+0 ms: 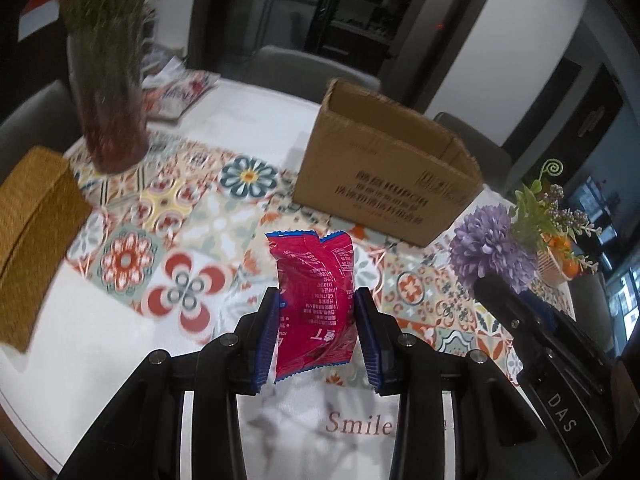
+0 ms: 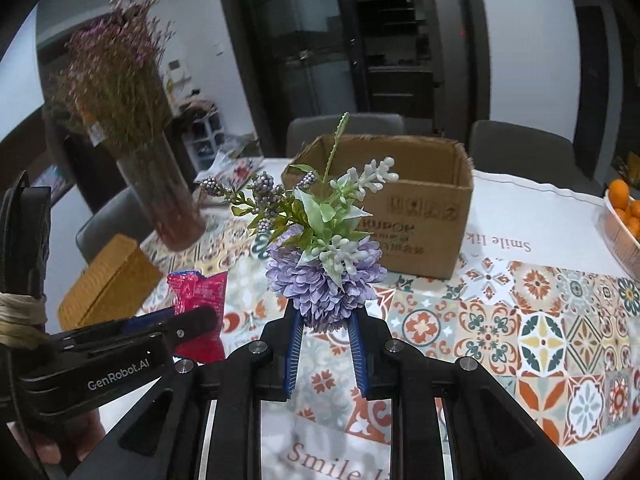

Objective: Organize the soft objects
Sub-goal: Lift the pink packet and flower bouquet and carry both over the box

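We hold a red snack packet (image 1: 314,304) upright in our left gripper (image 1: 316,332), its blue pads (image 1: 267,340) pinching the crinkled foil from both sides, lifted above the patterned tablecloth (image 1: 188,216). Our right gripper (image 2: 326,354) clamps an artificial flower bunch (image 2: 324,264) at its base, the purple bloom sitting just above the pads with green leaves and pale berry sprigs rising from it. In the left wrist view that bunch shows at the right, near the packet, with the right gripper's black body below it. Behind both held items an open cardboard box (image 1: 384,172) stands on the table, its opening upward and its printed text upside down. A glass vase of dried flowers (image 2: 160,184) stands further left, and a woven yellow box (image 1: 32,236) lies at the table's left edge. A basket of oranges (image 2: 624,216) sits at the far right edge in the right wrist view. Grey chairs (image 2: 520,148) stand beyond the table.
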Demonstrator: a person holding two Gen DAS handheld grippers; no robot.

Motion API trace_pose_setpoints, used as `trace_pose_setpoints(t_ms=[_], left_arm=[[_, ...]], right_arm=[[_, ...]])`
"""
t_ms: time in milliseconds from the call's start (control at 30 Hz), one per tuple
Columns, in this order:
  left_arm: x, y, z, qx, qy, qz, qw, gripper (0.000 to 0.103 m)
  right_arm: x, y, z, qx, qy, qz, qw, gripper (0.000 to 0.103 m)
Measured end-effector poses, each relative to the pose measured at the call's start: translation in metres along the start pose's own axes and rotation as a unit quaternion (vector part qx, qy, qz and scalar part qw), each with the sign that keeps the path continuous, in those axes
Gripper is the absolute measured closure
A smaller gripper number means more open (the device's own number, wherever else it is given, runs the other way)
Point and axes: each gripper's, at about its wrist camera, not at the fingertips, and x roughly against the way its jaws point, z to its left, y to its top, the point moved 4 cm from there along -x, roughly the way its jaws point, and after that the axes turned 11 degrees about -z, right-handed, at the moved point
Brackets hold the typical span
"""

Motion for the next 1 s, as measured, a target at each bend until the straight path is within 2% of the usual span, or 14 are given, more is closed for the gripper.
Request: trace_pose_setpoints(t_ms=[233,567,767,1000], left_arm=[[0.002,0.024,-0.012,-0.027,-0.032,-0.014,0.999,0.066],[0.005,0.061,-0.026,-0.07,-0.056,-0.051,0.9947,0.066],[-0.002,0.082,-0.033,-0.102,-0.065,-0.066,0.9905,0.066],[-0.016,0.108,-0.043,-0.133,-0.094,-0.073,0.9839,0.066]], right_arm=[[0.011,0.023,-0.001,-0.011,-0.023,-0.027,0.999,0.079],[0.013,0.054,-0.005,-0.02,-0.044,-0.053,0.997,0.079],[0.006,0.074,-0.013,-0.034,-0.056,-0.059,0.996,0.079],[-0.016,0.097,-0.024,-0.046,-0.06,-0.049,0.996,0.079]])
